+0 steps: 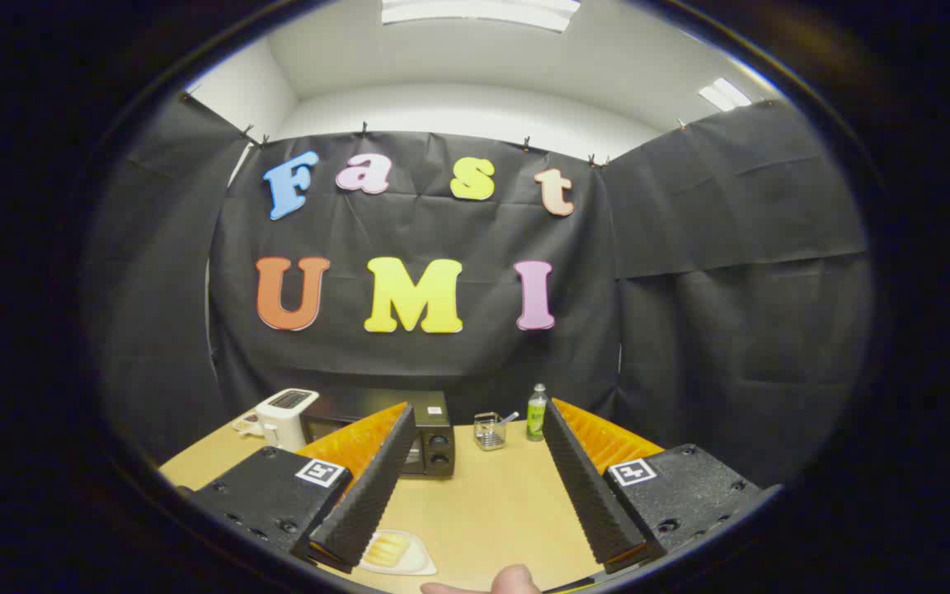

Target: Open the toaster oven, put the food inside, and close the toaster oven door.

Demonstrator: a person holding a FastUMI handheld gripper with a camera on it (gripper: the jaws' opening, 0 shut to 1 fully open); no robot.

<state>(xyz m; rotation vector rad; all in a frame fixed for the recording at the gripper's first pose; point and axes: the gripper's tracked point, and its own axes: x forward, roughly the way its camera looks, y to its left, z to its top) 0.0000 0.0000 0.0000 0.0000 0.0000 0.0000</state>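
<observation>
A black toaster oven [434, 433] stands at the back of the wooden table [491, 503], partly hidden behind my left finger; its door looks shut and two knobs show on its right side. Near the table's front edge lies a white plate [409, 557] with pale yellow food [384, 549] on it, just beside the tip of my left finger. My gripper [475, 528] hovers above the table, open wide, with nothing between its fingers. The oven lies well beyond the fingertips.
A white pop-up toaster [285, 412] stands left of the oven. A small clear container with a utensil [489, 431] and a green bottle [537, 412] stand right of it by the back wall. A fingertip of a person [512, 582] shows at the front edge.
</observation>
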